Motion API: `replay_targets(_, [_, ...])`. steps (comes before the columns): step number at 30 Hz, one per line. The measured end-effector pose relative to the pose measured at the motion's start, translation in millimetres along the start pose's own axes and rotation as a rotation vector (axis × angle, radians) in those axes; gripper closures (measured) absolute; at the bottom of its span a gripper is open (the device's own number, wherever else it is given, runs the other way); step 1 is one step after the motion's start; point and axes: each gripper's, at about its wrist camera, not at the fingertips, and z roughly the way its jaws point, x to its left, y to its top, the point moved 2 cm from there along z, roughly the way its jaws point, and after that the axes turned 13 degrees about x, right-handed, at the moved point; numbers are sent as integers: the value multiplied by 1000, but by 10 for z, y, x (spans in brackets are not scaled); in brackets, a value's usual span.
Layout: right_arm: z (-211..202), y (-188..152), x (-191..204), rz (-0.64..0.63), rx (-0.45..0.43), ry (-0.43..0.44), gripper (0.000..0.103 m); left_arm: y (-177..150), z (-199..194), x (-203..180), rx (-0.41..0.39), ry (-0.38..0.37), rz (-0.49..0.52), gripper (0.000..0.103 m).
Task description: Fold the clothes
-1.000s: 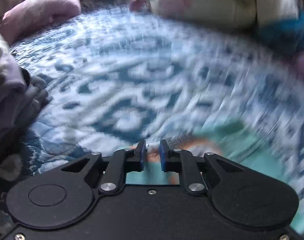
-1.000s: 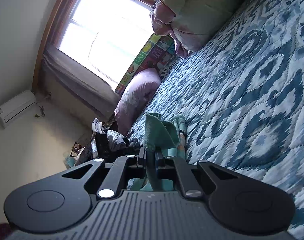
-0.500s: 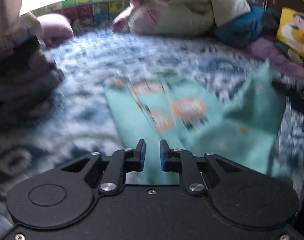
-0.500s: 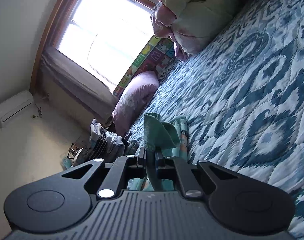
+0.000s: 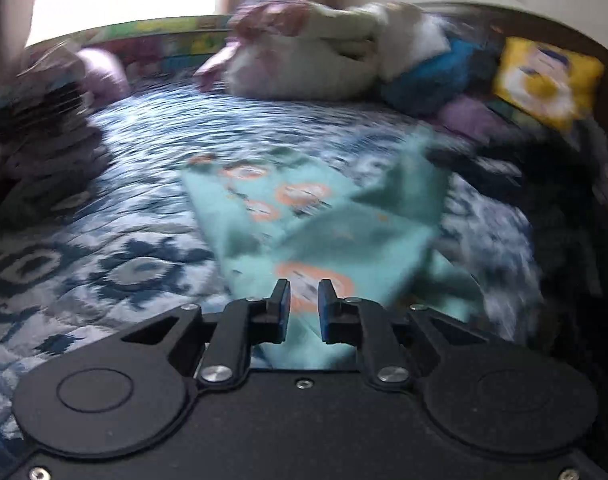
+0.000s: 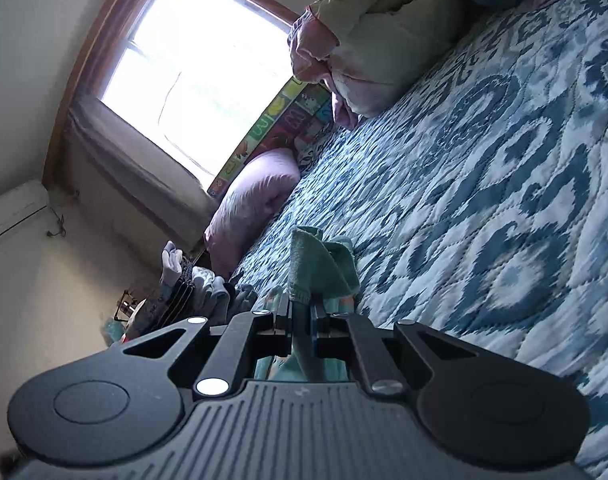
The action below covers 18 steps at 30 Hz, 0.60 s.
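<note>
A teal garment [image 5: 324, 216] with orange prints lies spread on the blue patterned quilt [image 5: 123, 220]. Its right corner is lifted off the bed. My left gripper [image 5: 304, 300] hovers over the garment's near edge. Its jaws are almost together with nothing pinched between them. In the right wrist view my right gripper [image 6: 301, 312] is shut on a bunched fold of the teal garment [image 6: 320, 264], held up above the quilt [image 6: 504, 200].
A pile of dark and grey clothes [image 5: 35, 152] sits at the left of the bed, also seen as a stack [image 6: 199, 284]. Rolled bedding [image 5: 324, 68], a blue bundle [image 5: 436, 76] and a yellow cushion [image 5: 544, 80] line the far side. A purple pillow [image 6: 255, 196] lies under the window [image 6: 207, 68].
The left gripper has swept across the bed from bare quilt to over the teal garment's near edge. The right gripper has kept its hold and barely shifted.
</note>
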Motion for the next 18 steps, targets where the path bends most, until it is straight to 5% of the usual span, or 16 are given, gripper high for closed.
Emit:
replay_targets(3, [20,7,-2,43,5,4,93,-43,119,11,29,-82,-66,92])
replay_targets(5, [33,32,7,72,3,-16,93,-175,292,-46,111,-70,-9,92])
replay_targets(8, [42,95,87,89,0,-56,93,-141,195,-66,60,-77,21,91])
replay_targets(9, [45,126,134,87,4,-69,93,-129,163,-73,43,-79,31,88])
replay_targets(11, [58,197,247,69,16,-107,93,-107,102,-91,11,-83,54,54])
replay_targets(12, [73,237,297,64,25,-125,93,-103,112,-146,7,-73,89,49])
replay_targets(16, [160,384,482,67,59,-175,93,-181,122,-355,-8,-7,238,50])
replay_targets(18, [225,445,592,62,75,-200,93,-220,189,-425,8,22,299,62])
